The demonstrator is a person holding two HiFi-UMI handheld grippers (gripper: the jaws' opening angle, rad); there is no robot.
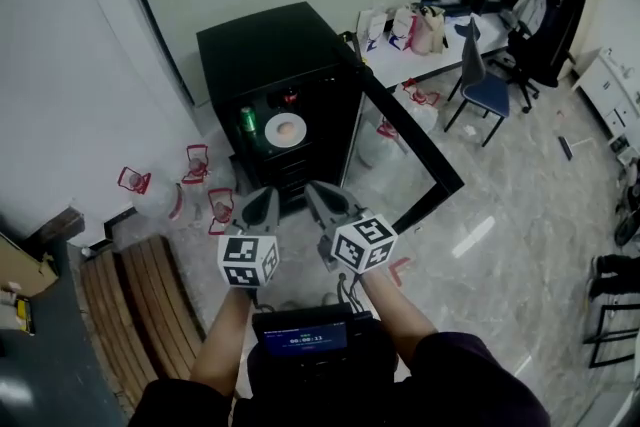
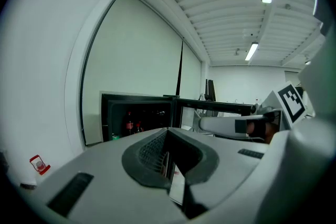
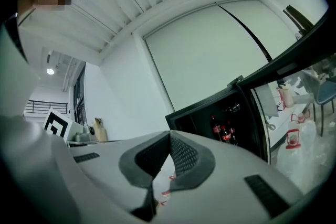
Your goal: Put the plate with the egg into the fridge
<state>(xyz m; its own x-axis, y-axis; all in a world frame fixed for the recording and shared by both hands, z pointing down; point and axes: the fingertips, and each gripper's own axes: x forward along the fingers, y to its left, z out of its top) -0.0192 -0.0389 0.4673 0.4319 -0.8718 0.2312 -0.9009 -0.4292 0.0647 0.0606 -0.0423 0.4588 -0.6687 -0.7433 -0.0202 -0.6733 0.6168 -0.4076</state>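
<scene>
A white plate with a brown egg (image 1: 285, 128) rests on a shelf inside the open black fridge (image 1: 270, 50). Both grippers are held up in front of the fridge, a short way back from it. My left gripper (image 1: 264, 200) is shut, with nothing between its jaws. My right gripper (image 1: 318, 193) is beside it, also shut and empty. In the left gripper view the closed jaws (image 2: 168, 132) point toward the fridge (image 2: 137, 119). The right gripper view shows its closed jaws (image 3: 169, 137) and the fridge's inside (image 3: 223, 126) with bottles.
The fridge's glass door (image 1: 412, 147) stands swung wide open to the right. A green can (image 1: 248, 120) stands left of the plate. Red-printed plastic bags (image 1: 197, 165) lie on the floor at the left. A wooden bench (image 1: 140, 300) is at lower left, and a blue chair (image 1: 485, 87) is at the back right.
</scene>
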